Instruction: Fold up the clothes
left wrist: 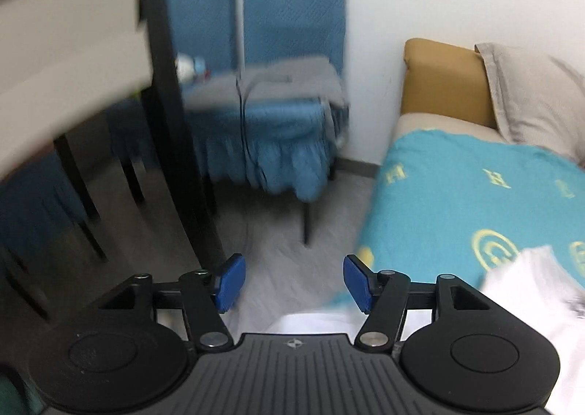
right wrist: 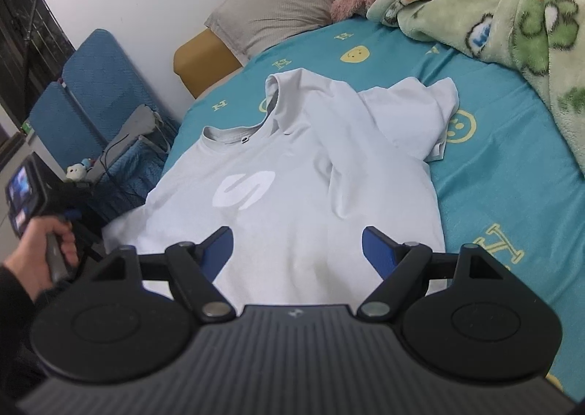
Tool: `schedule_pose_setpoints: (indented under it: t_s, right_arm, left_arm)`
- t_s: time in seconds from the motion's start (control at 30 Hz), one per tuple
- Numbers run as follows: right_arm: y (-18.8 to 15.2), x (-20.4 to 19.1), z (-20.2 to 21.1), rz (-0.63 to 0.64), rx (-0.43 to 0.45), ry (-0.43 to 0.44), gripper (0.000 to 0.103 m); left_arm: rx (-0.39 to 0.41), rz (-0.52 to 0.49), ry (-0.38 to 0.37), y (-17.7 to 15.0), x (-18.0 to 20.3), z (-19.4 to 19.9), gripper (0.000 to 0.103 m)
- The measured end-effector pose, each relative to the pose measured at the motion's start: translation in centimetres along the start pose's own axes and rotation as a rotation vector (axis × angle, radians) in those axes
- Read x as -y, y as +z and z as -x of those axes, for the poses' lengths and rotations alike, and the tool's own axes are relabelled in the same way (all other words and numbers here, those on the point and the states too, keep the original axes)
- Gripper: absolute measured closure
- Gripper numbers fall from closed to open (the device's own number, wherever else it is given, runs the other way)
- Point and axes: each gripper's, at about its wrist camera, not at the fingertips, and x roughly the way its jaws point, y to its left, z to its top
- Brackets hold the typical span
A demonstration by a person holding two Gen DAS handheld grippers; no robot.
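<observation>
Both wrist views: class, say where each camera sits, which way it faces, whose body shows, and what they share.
Left wrist: behind open left tongs, facing a blue chair beside the bed; no body.
Right wrist: behind open right tongs, over the white T-shirt; the person's left hand shows.
Shared: chair, teal sheet, pillow.

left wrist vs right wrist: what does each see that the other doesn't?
Left wrist only: the dark table leg, bare floor, and the open left gripper aimed past the bed edge.

Right wrist only: the whole white T-shirt spread on the bed, one sleeve folded in, the green blanket, the left hand, and the open right gripper.

Both: teal bedsheet, grey pillow, blue chair.
</observation>
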Motion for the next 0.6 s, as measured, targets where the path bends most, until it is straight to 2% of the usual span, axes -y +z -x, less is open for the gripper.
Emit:
schedule_pose_setpoints:
  t_s: [0.07, 0.13, 0.23, 0.3, 0.37, 0.43, 0.47, 0.5, 0.57, 0.6]
  right_arm:
    - [0.1, 0.1, 0.2, -0.014, 0.000, 0.015, 0.023]
    - [0.1, 0.1, 0.4, -0.017, -0.001, 0.022, 0.023]
    - [0.1, 0.1, 0.4, -0.030, -0.010, 0.031, 0.023]
    - [0.0, 0.2, 0.4, -0.039, -0.016, 0.033, 0.023]
    - [-0.1, 0.2, 0.3, -0.043, -0.021, 0.034, 0.023]
    - [-0.1, 0.2, 0.2, -0.045, -0.025, 0.032, 0.023]
    - [-0.1, 0.2, 0.2, -0.047, -0.026, 0.031, 0.023]
    - [-0.2, 0.2, 0.1, -0.048, -0.028, 0.028, 0.023]
    - [-0.2, 0.2, -0.1, -0.052, -0.032, 0.024, 0.023]
    - [-0.2, 0.2, -0.2, -0.054, -0.032, 0.023, 0.023]
  left_arm:
    - [-0.091, 0.155, -0.091, -2.2, -2.9, 0.0, 0.032]
    - [-0.180, 0.327, -0.155, -4.7, -5.9, -0.3, 0.030]
    - [-0.295, 0.553, -0.258, -8.1, -9.7, -1.6, 0.031]
    - [-0.331, 0.641, -0.311, -9.7, -10.7, -2.3, 0.034]
    - [-0.323, 0.665, -0.347, -10.1, -10.7, -2.6, 0.045]
    - [-0.298, 0.651, -0.382, -9.9, -10.1, -2.5, 0.050]
    - [-0.283, 0.621, -0.395, -9.6, -9.6, -2.3, 0.065]
    - [-0.281, 0.589, -0.406, -9.5, -9.2, -2.2, 0.071]
    - [-0.276, 0.535, -0.403, -9.3, -8.5, -1.7, 0.094]
    - [-0.269, 0.514, -0.396, -9.1, -8.3, -1.3, 0.097]
